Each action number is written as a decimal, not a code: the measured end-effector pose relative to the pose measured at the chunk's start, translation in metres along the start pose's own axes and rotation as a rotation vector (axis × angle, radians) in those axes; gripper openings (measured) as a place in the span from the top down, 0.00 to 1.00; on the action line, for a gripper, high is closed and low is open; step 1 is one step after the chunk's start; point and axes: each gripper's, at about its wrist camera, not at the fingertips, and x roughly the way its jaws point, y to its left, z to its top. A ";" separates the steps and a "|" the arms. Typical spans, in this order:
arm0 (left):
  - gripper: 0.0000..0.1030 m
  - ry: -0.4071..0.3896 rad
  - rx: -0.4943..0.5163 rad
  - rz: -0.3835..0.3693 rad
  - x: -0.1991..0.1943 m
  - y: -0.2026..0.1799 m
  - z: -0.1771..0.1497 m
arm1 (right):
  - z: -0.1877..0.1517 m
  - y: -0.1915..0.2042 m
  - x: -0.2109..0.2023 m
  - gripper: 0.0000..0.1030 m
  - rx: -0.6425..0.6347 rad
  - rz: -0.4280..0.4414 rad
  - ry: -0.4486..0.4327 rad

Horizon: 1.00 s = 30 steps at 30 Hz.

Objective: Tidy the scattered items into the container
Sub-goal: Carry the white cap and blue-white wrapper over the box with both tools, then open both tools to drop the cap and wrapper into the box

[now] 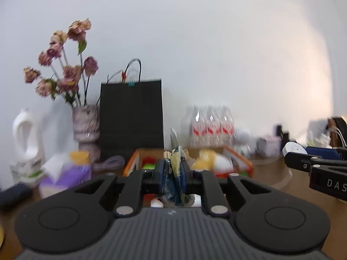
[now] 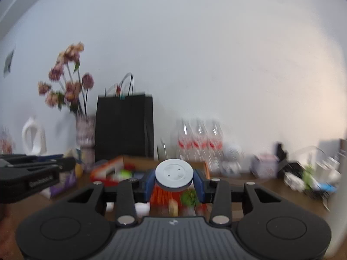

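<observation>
Both of your grippers are loaded and raised above the wooden table (image 1: pixel 273 171), with the frames blurred. Your left gripper (image 1: pixel 174 169) has its jaws pressed together on a crumpled snack packet (image 1: pixel 173 173), dark blue and yellow, which stands up between the fingers and pokes above their tips. Your right gripper (image 2: pixel 174 181) is clamped on a white round disc (image 2: pixel 174 173), its blue pads pressing on either side of the rim and the flat face with small holes tilted toward the camera. The container, an orange-edged cardboard box (image 1: pixel 238 158), sits on the table just ahead of the left gripper, in front of the black paper bag (image 1: pixel 131 114); it already holds several items, among them something yellow and white and something green and red, too smeared to name. In the right wrist view the same box (image 2: pixel 108 166) lies ahead and to the left of the disc, and below the disc you see red, green and yellow objects that cannot be made out. Your right gripper also shows at the right edge of the left wrist view, holding the disc well to the side of the box. Behind the box stand a vase of dried roses (image 1: pixel 85 125), a white jug (image 1: pixel 26 138), a purple tissue box (image 1: pixel 65 175) and a pack of water bottles (image 1: pixel 211 125) along the white wall.
</observation>
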 end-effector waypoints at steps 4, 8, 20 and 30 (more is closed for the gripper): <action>0.85 -0.022 -0.001 0.026 0.071 0.003 0.029 | 0.030 -0.008 0.077 0.64 0.033 0.017 -0.014; 0.84 0.018 -0.047 0.003 0.126 0.015 0.047 | 0.054 -0.018 0.136 0.64 0.069 0.028 0.007; 0.83 0.766 -0.095 -0.126 0.299 0.067 0.034 | 0.048 0.004 0.340 0.64 0.128 0.269 0.780; 0.30 0.925 -0.145 -0.135 0.337 0.077 0.016 | 0.014 0.011 0.387 0.63 0.174 0.165 0.997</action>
